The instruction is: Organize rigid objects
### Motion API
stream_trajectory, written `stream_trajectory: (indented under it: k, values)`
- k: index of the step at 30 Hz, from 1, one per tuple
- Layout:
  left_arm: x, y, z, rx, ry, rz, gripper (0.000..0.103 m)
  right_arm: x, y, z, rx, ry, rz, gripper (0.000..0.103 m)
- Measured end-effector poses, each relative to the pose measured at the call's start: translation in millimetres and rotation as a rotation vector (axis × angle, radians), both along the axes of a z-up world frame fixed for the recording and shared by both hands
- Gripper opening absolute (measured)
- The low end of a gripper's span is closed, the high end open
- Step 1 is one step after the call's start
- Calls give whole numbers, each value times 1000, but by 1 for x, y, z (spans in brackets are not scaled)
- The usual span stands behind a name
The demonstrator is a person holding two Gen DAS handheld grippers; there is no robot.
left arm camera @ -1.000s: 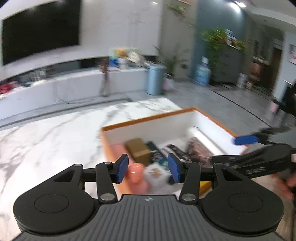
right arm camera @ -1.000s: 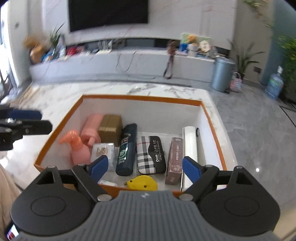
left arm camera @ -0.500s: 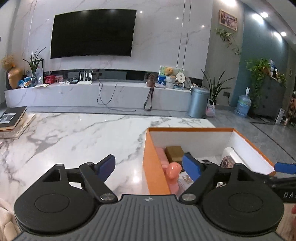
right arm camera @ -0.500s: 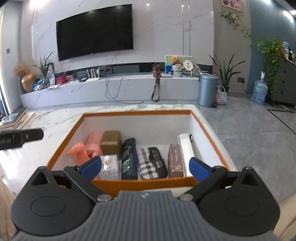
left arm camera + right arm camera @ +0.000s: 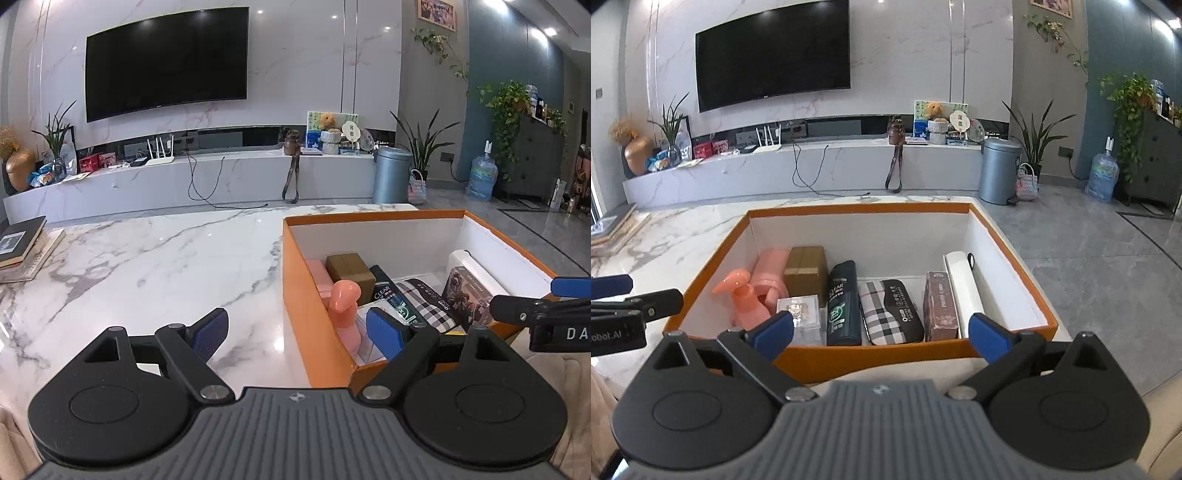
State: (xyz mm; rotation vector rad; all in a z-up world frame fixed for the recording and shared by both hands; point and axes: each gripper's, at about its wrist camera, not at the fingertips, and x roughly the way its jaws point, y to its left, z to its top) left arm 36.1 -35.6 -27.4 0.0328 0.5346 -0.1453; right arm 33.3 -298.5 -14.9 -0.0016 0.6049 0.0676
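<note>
**Two wrist views, one box**

Left wrist: low over the marble table (image 5: 155, 266), angled down, facing the TV wall — orange box (image 5: 314, 295) close at right. Right wrist: just behind the box's near rim (image 5: 886, 350), looking down into it, same wall beyond. Shared — box, table, television (image 5: 772, 61).

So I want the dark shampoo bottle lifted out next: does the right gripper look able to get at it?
Probably yes. The right gripper is open and empty, facing the orange box, which has no lid. The shampoo bottle lies uncovered, but the clear case and plaid pouch crowd its sides.
</note>
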Motion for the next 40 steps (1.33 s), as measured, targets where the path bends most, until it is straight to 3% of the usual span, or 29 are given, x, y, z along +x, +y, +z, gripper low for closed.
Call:
stream_trajectory:
  k: [8, 40]
  values:
    - [1, 4, 1, -31, 2, 11, 99, 0, 0, -1, -5, -1, -12, 99]
    - [0, 4, 1, -24, 15, 13, 99, -1, 1, -1, -7, -5, -17, 99]
